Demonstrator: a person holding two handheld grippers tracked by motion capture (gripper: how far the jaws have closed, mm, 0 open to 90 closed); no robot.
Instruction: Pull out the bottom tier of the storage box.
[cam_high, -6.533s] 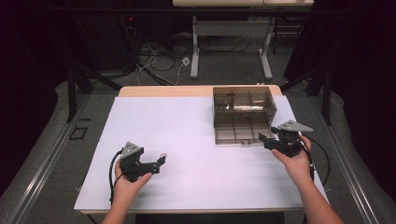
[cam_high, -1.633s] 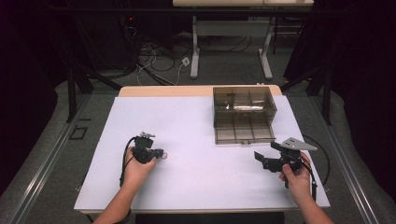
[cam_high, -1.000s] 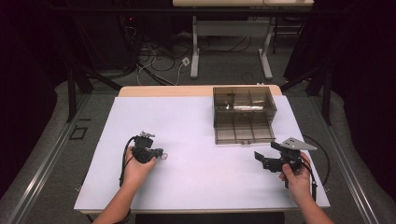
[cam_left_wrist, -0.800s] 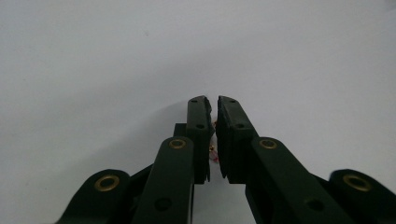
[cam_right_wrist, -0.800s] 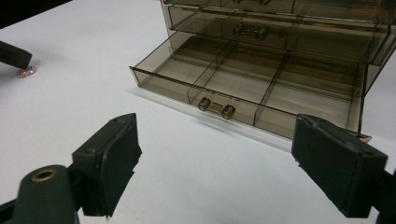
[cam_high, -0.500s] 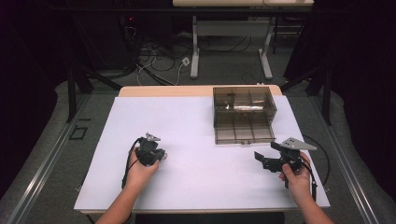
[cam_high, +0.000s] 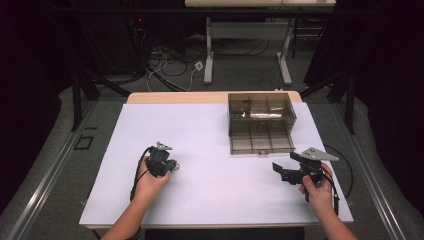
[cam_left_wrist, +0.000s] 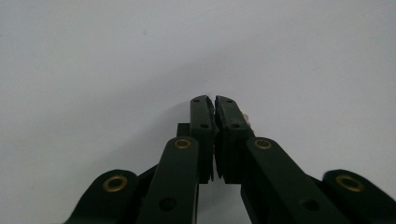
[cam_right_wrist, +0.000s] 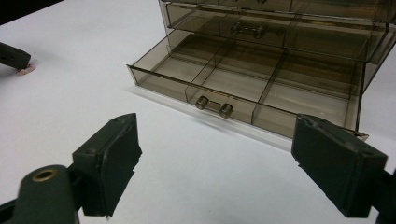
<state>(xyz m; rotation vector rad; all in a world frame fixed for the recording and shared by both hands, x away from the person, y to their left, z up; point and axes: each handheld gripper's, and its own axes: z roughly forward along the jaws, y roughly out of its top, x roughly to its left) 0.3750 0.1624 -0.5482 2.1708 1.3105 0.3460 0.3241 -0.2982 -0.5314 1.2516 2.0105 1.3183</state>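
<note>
Pinkish scrap (cam_left_wrist: 244, 119), mostly hidden behind closed left gripper (cam_left_wrist: 214, 100), perhaps pinched

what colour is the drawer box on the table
Smoky brown, see-through plastic; the drawer box shows best in the right gripper view.

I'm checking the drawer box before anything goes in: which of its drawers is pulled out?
The bottom drawer of the smoky drawer box: it juts forward, its three compartments showing, while the drawer above sits pushed in.

Left claw (cam_high: 171, 165) tips down, jaws pressed together (right claw (cam_high: 276, 170) level, jaws wide apart).
</note>
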